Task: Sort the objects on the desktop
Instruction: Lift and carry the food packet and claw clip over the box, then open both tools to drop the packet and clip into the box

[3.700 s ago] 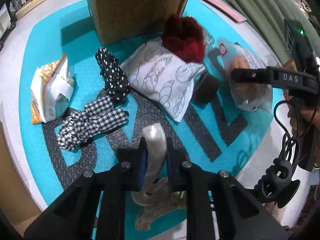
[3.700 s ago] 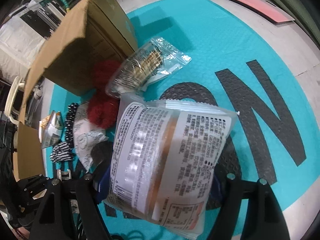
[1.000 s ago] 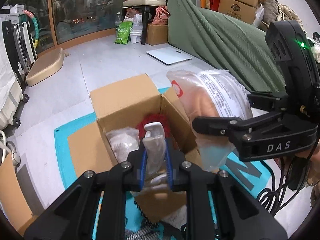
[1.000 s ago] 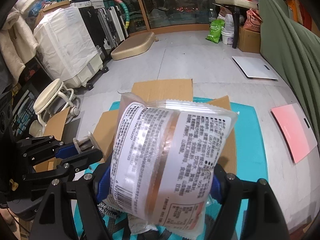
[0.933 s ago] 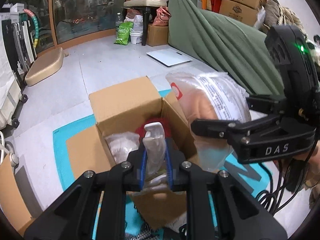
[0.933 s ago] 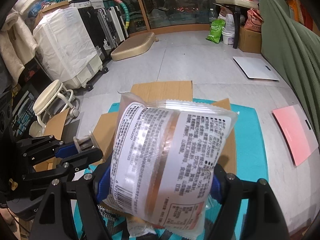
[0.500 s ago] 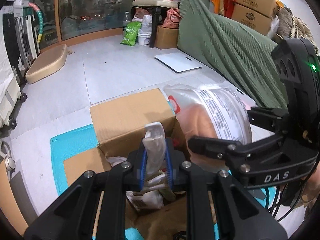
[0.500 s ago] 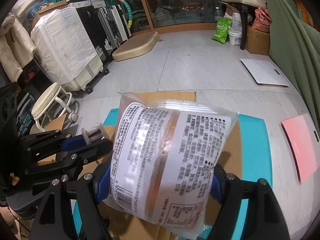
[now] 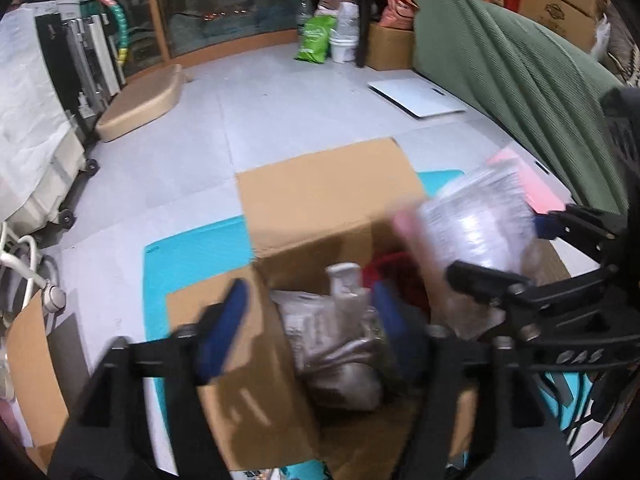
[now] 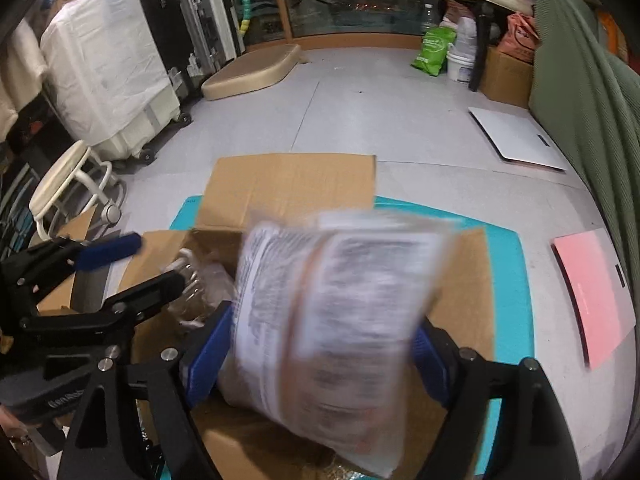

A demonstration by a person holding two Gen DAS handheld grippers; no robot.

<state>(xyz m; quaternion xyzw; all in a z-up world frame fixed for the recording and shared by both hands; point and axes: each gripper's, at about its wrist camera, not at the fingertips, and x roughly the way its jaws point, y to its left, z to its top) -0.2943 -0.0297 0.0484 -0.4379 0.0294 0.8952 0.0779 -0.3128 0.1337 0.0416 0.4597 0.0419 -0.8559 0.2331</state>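
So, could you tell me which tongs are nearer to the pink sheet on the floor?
Right. The right tongs, over the cardboard box, are beside the pink sheet; the left tongs are across the box, farther away.

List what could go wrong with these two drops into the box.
1. The snack packet, blurred between the opening right gripper jaws, hangs over the cardboard box's near edge and might tip out onto the mat.
2. The clear hair clip, between the opening left gripper jaws, may snag on a pad.

Teal mat point(image 9: 192, 252) on grey floor point(image 9: 280, 120)
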